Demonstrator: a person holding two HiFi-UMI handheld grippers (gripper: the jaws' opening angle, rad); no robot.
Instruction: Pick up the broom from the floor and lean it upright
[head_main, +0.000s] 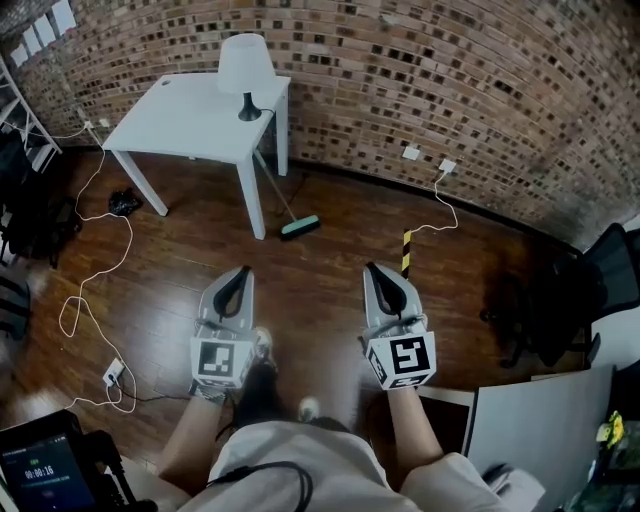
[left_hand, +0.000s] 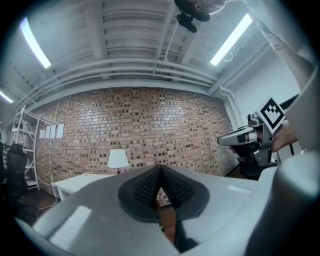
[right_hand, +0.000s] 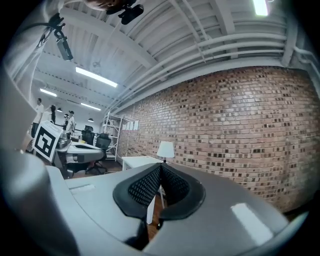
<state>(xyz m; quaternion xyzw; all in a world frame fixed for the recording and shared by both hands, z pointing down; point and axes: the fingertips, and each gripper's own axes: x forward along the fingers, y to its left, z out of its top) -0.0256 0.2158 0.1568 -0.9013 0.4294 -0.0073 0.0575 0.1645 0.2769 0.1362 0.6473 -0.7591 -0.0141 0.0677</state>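
2 grippers show in the head view: your left gripper (head_main: 240, 276) and right gripper (head_main: 377, 274), held level side by side above the wooden floor (head_main: 330, 240). Both are clenched on nothing. Ahead of them, the broom (head_main: 277, 196) leans with its handle against the white table (head_main: 190, 120), and its teal head rests on the floor just beside the front leg. A lamp (head_main: 245, 65) stands on the tabletop. Both grippers are well apart from the broom. From the left gripper view, the 2 ribbed pads meet with nothing between them, facing the brick wall (left_hand: 150, 125), with the lamp and table low at the left. From the right gripper view, its pads are likewise pressed together and empty, with the lamp and table straight beyond them.
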